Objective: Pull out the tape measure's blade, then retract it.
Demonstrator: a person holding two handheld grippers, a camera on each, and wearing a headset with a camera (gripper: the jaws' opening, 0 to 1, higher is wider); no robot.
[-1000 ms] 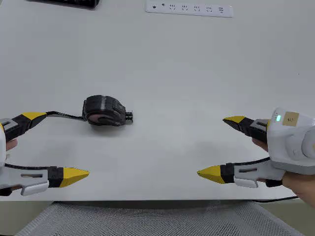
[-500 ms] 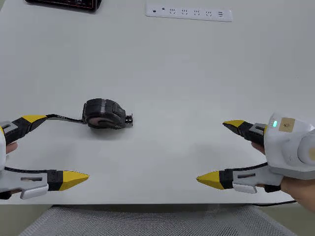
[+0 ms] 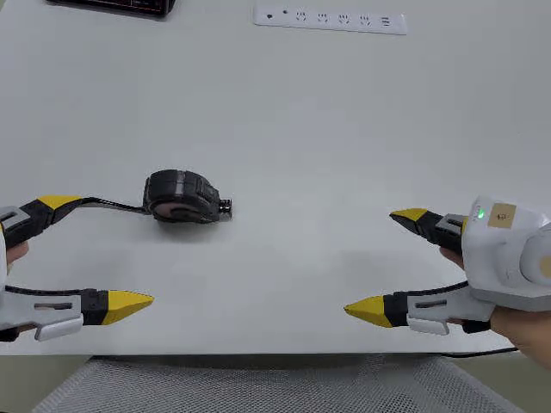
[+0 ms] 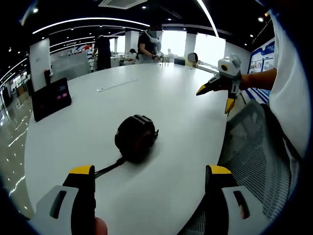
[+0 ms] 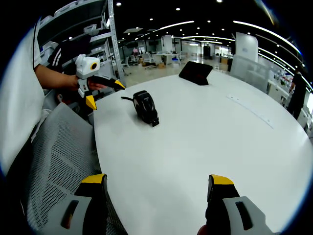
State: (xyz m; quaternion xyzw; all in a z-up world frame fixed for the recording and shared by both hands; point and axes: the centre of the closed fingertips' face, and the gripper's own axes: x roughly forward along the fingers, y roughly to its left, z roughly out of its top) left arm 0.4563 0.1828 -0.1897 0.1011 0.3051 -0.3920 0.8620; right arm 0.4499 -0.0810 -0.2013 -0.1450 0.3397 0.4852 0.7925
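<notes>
Tape measure (image 3: 182, 197) rests on table (image 3: 301, 129) between left gripper (image 3: 102, 251) and right gripper (image 3: 377, 261), both spread wide

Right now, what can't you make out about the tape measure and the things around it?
- Tape measure: head view, side label too small and blurred to read.
- Its strap: far end hidden behind a jaw tip of the left hand-held gripper.
- Dark tablet: cut off by the head view's top edge.
- Right hand-held gripper: body cut off by the right edge.
</notes>
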